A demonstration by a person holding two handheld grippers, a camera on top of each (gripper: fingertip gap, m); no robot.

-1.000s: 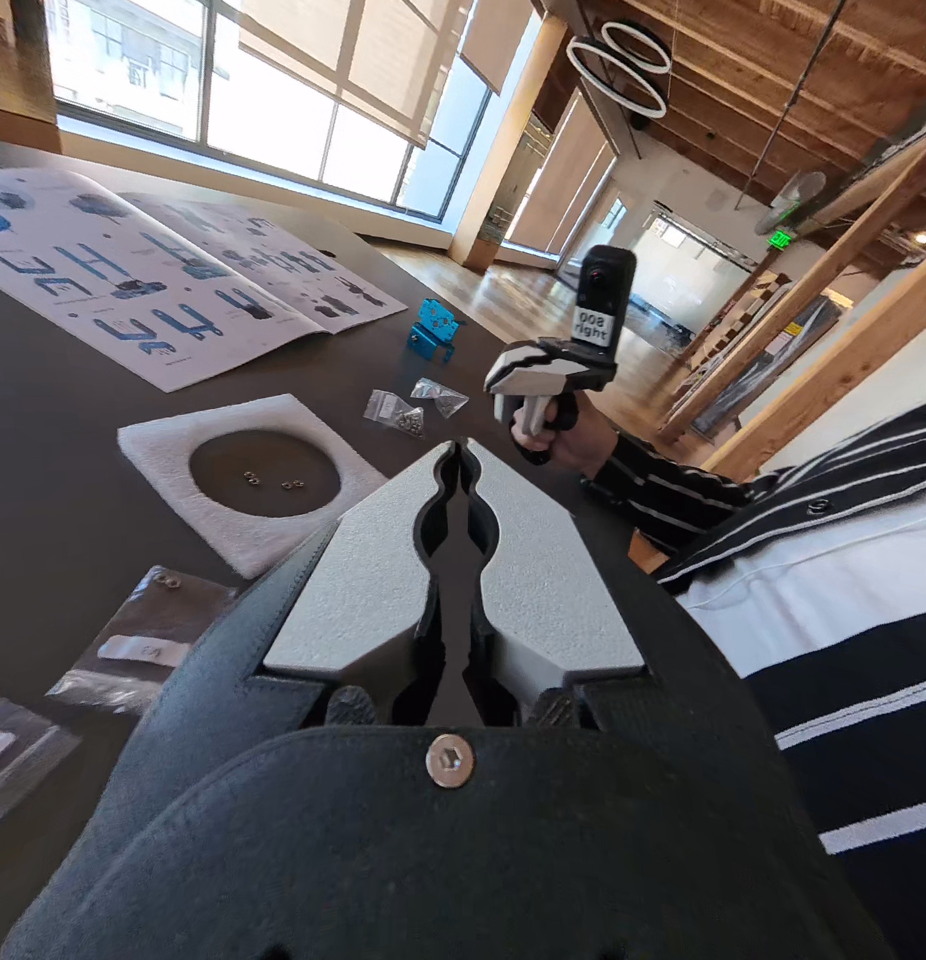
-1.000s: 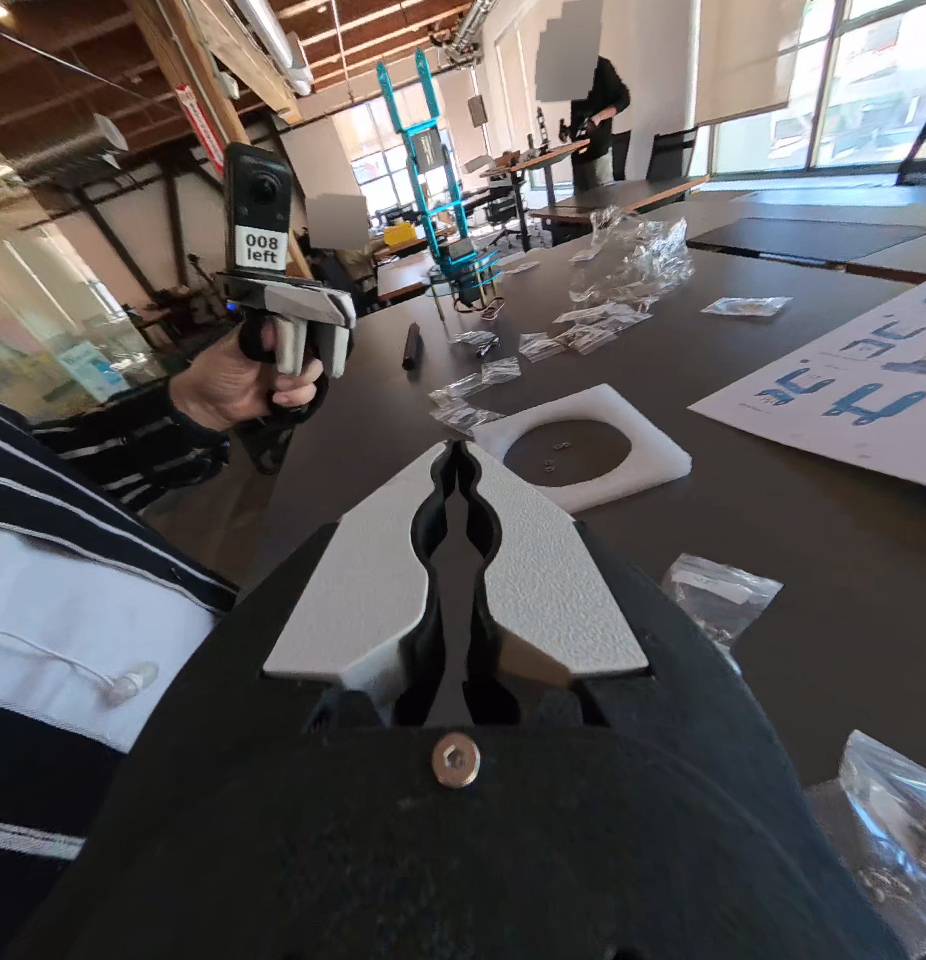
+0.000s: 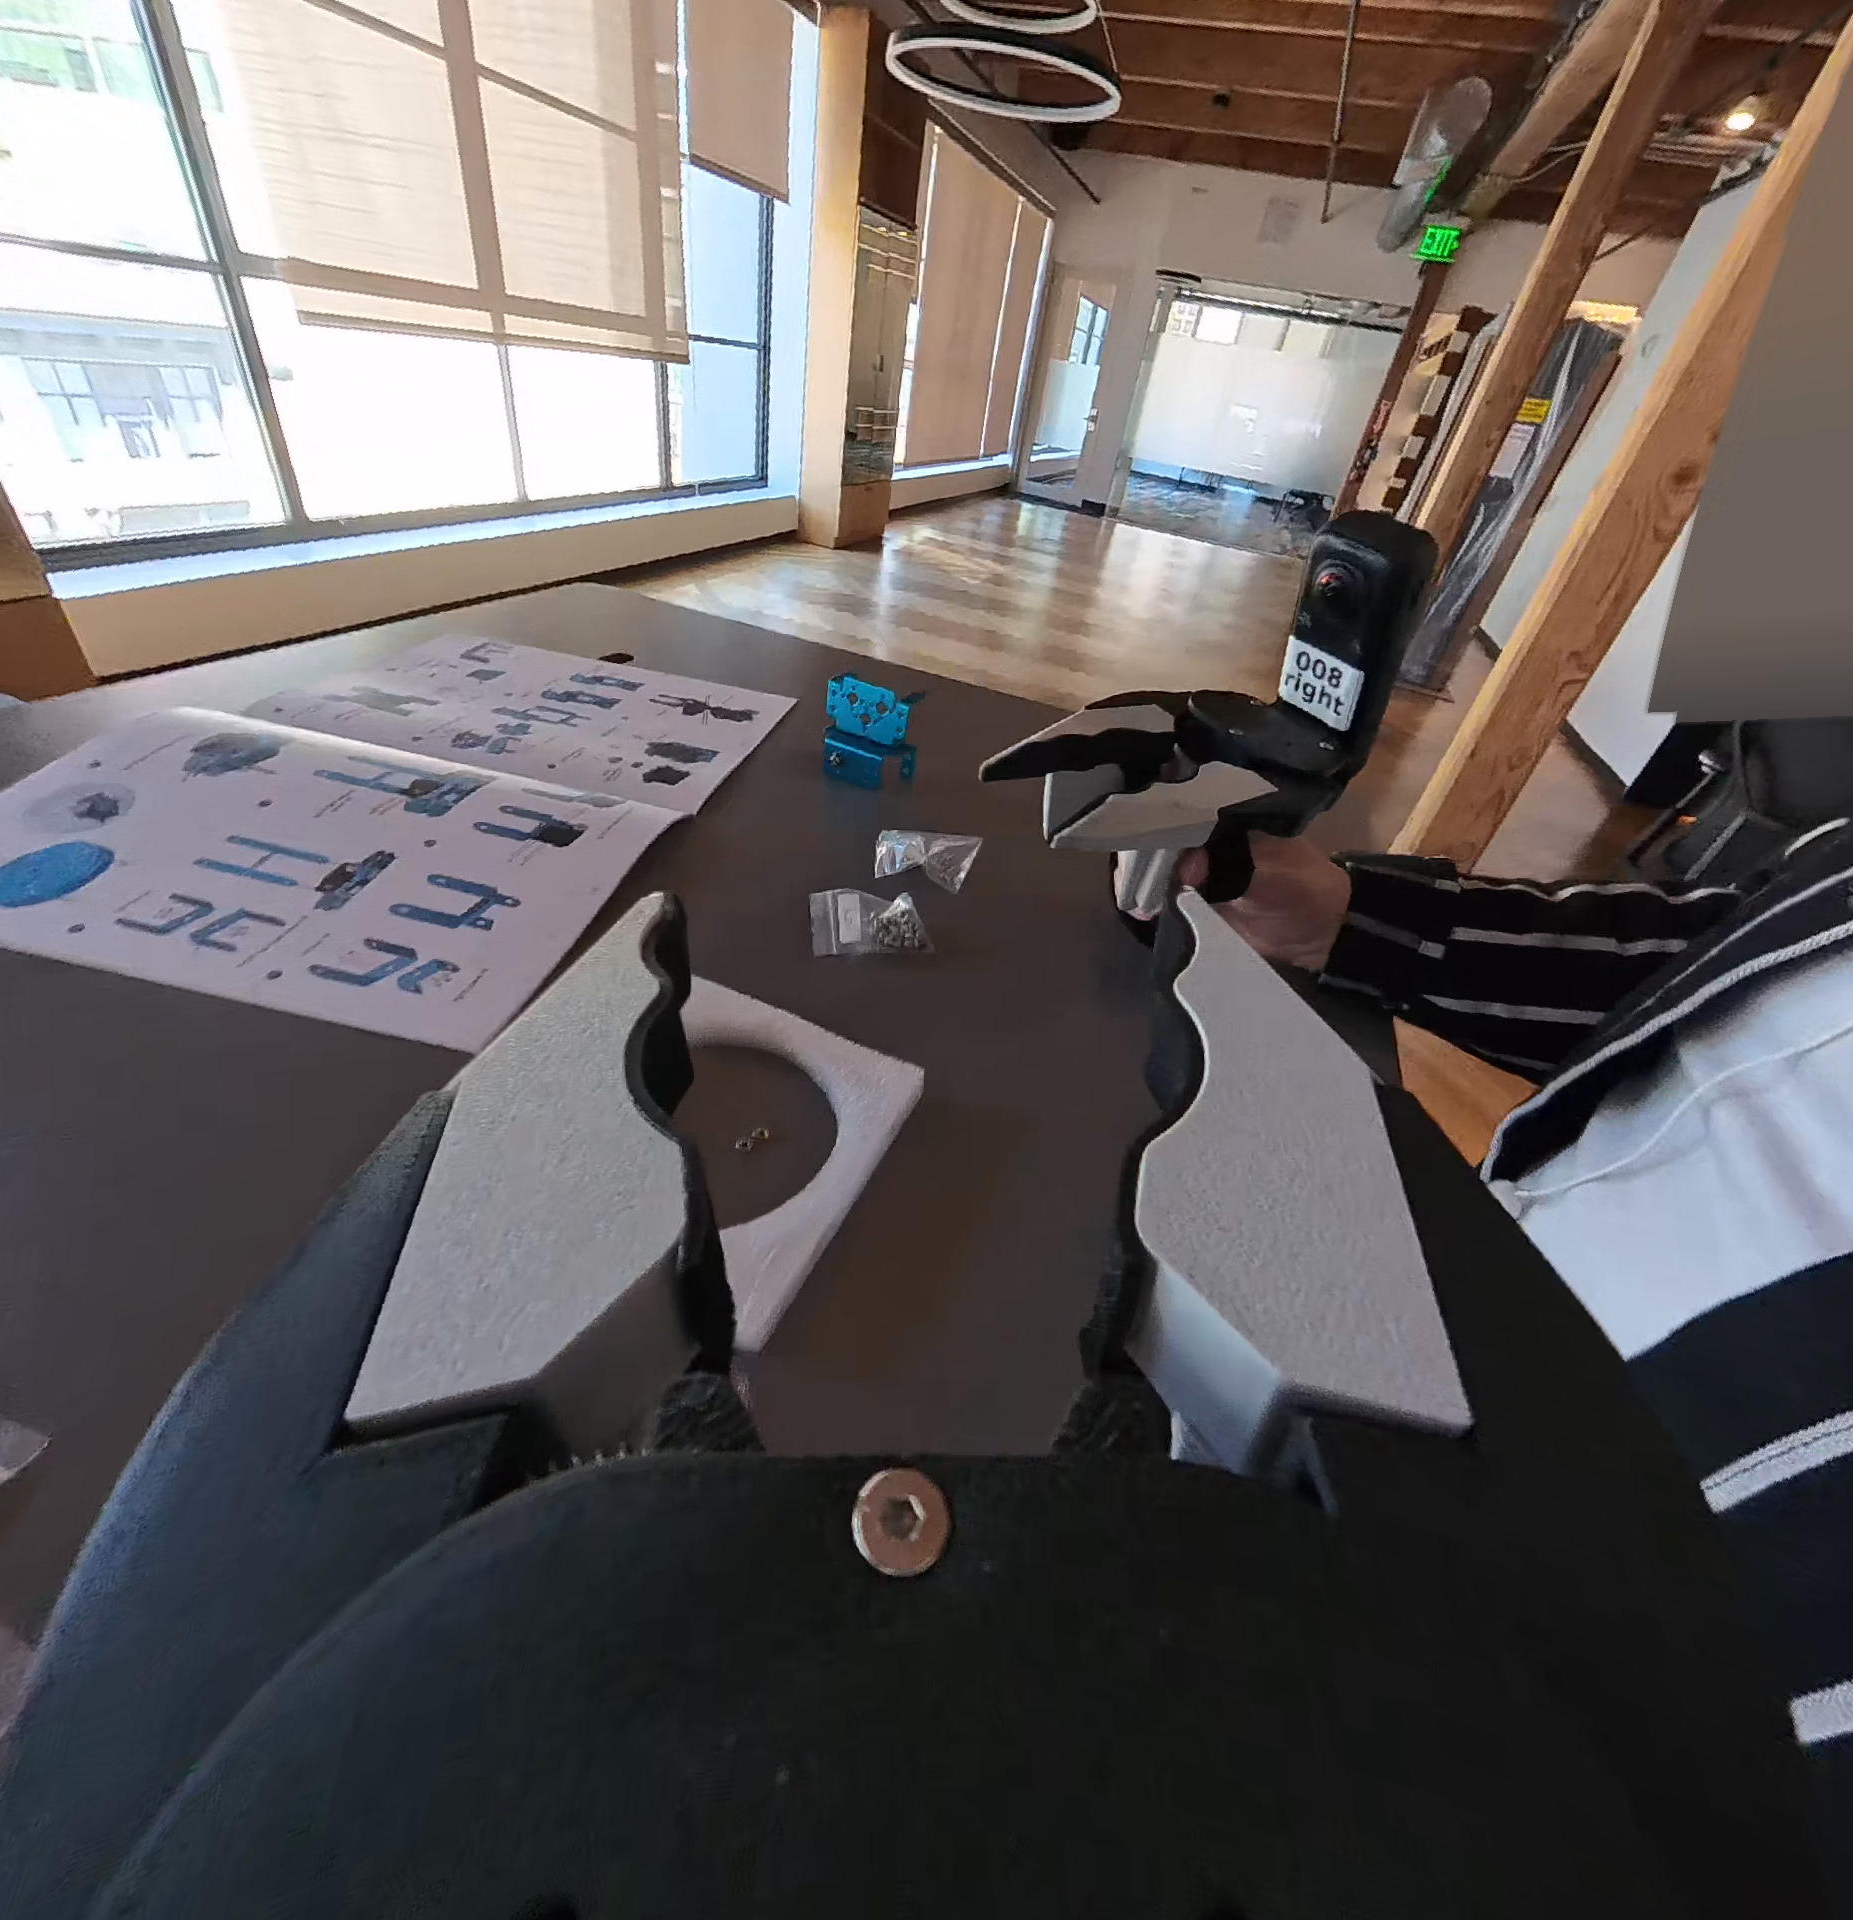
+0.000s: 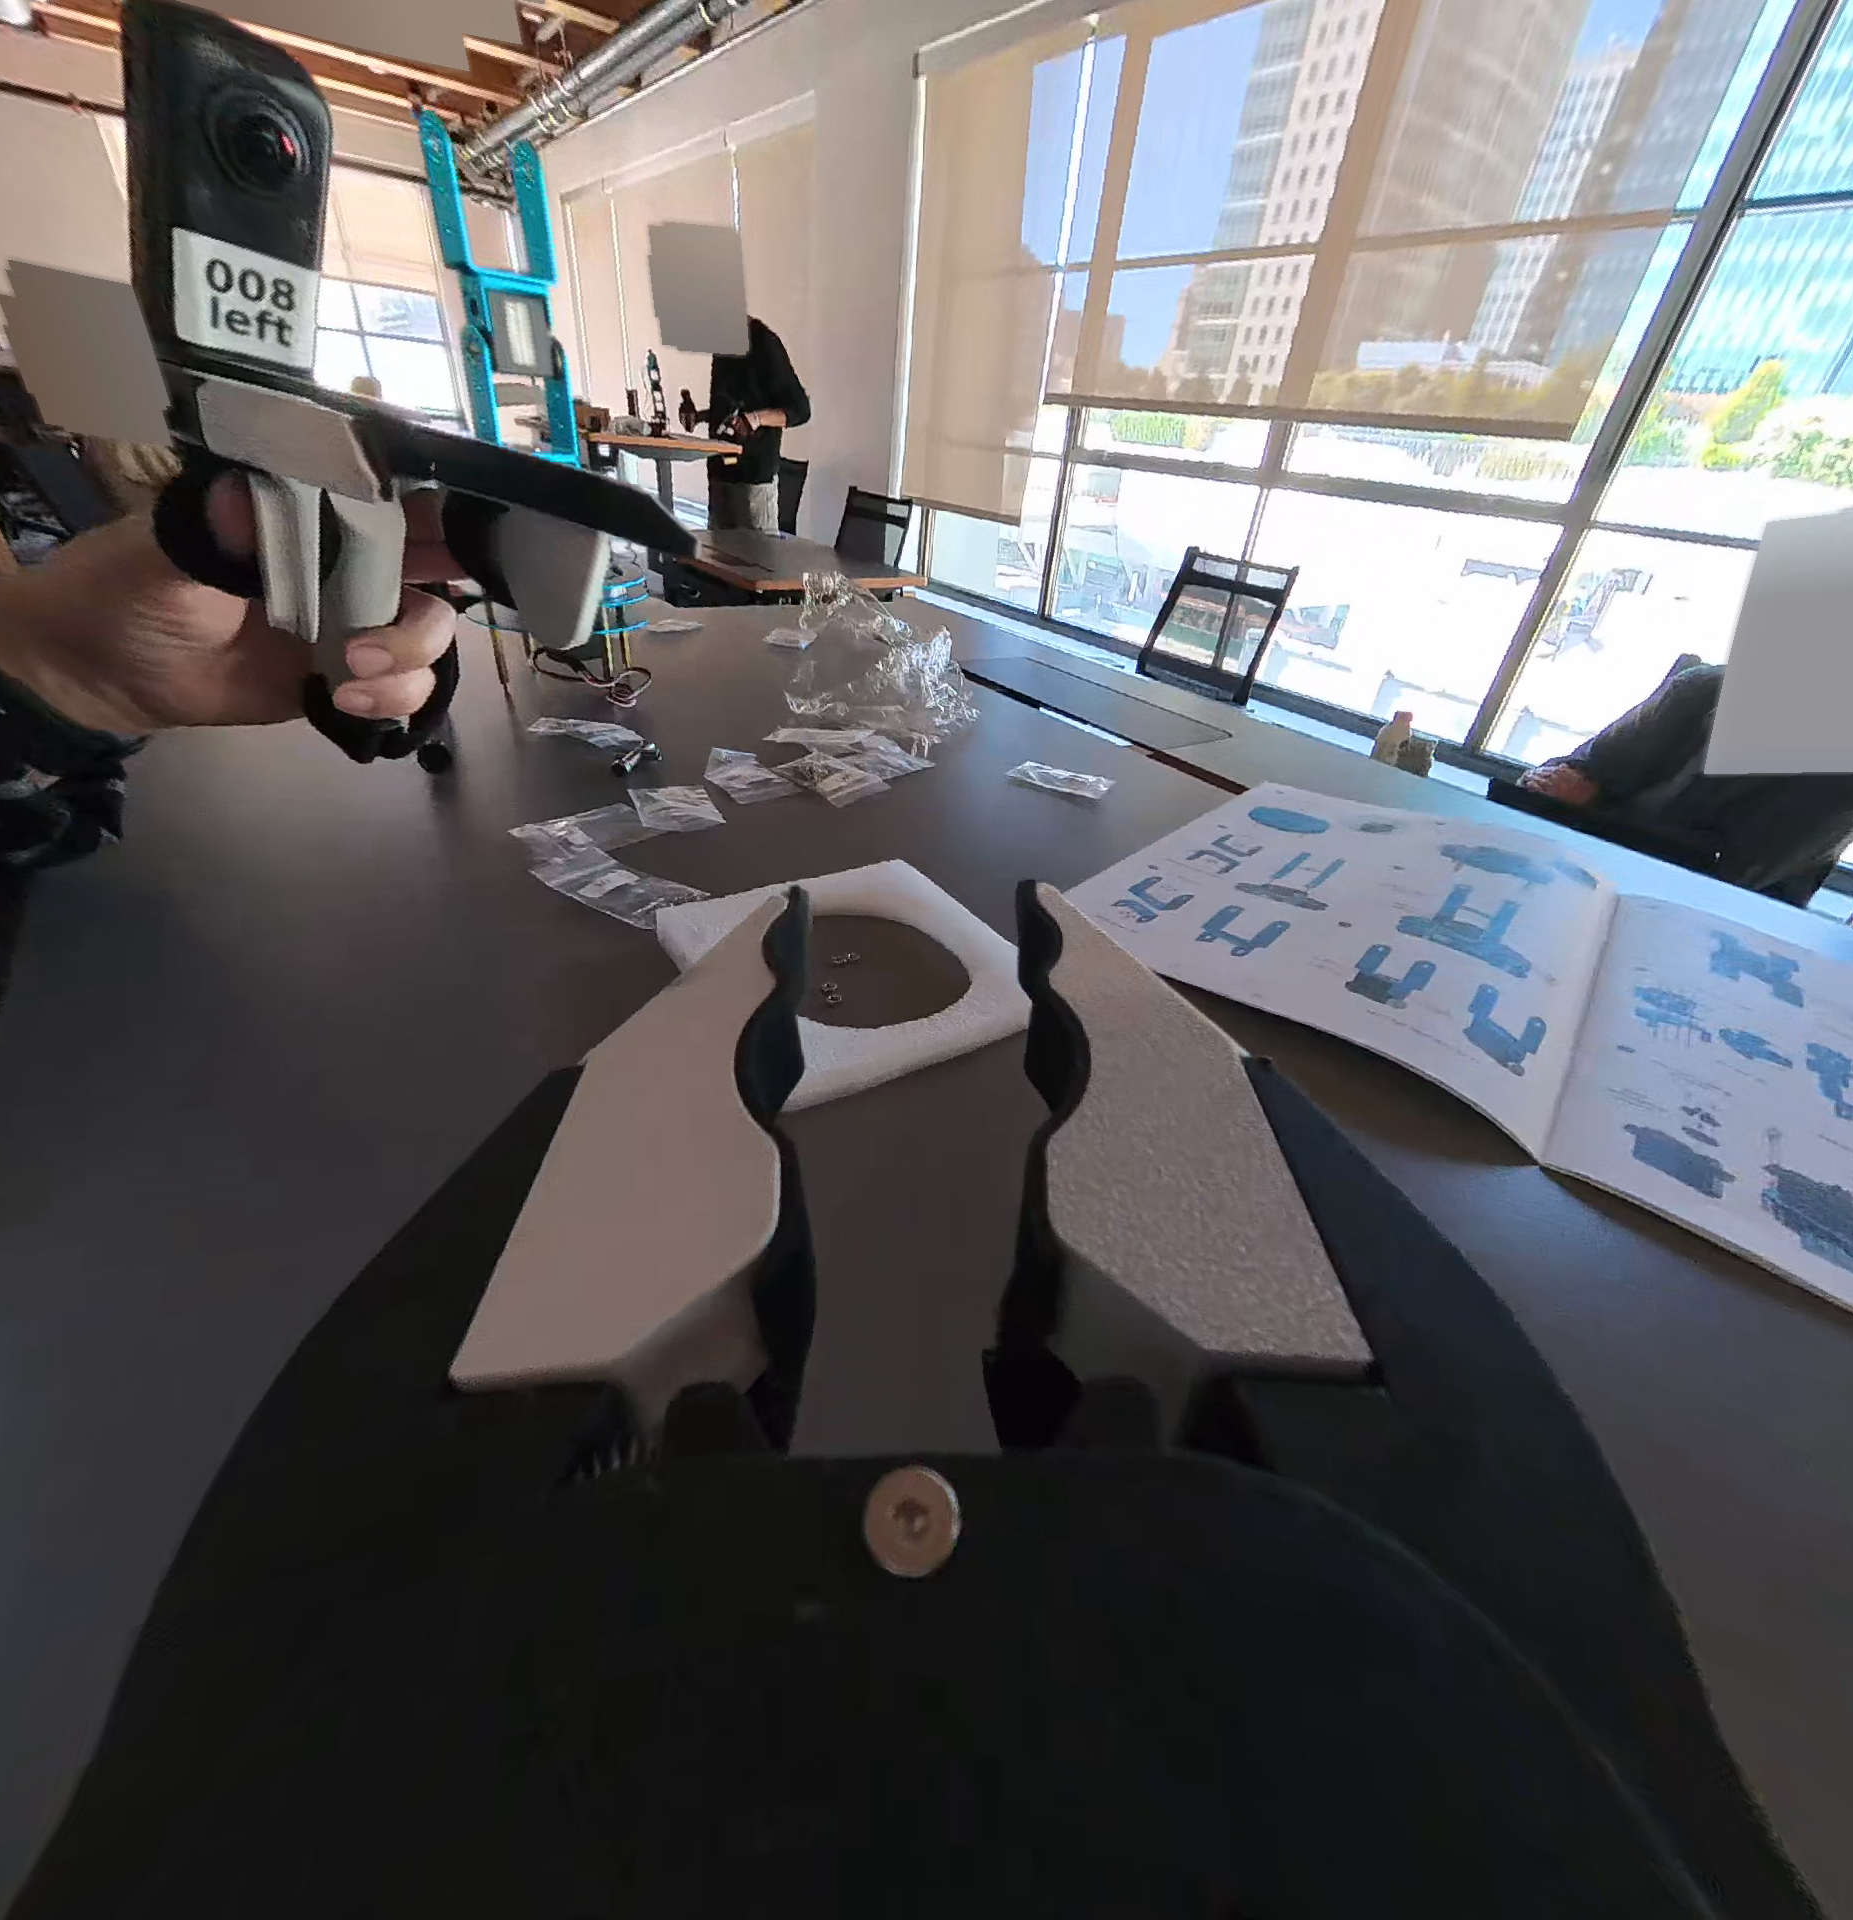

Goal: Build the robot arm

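Left wrist view shows the left gripper [image 3: 917, 1029], pinched together a second ago, now gaping wide and empty above the white foam pad [image 3: 797, 1122], whose round cut-out holds a few small nuts [image 3: 753, 1139]. The right gripper [image 4: 906, 987] has parted too, less widely, holding nothing, poised just short of that pad.

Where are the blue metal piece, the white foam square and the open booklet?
blue metal piece [image 3: 868, 730], left wrist view, its front face.
white foam square [image 4: 906, 1055], right wrist view, near rim.
open booklet [image 4: 1348, 940], right wrist view, left page.
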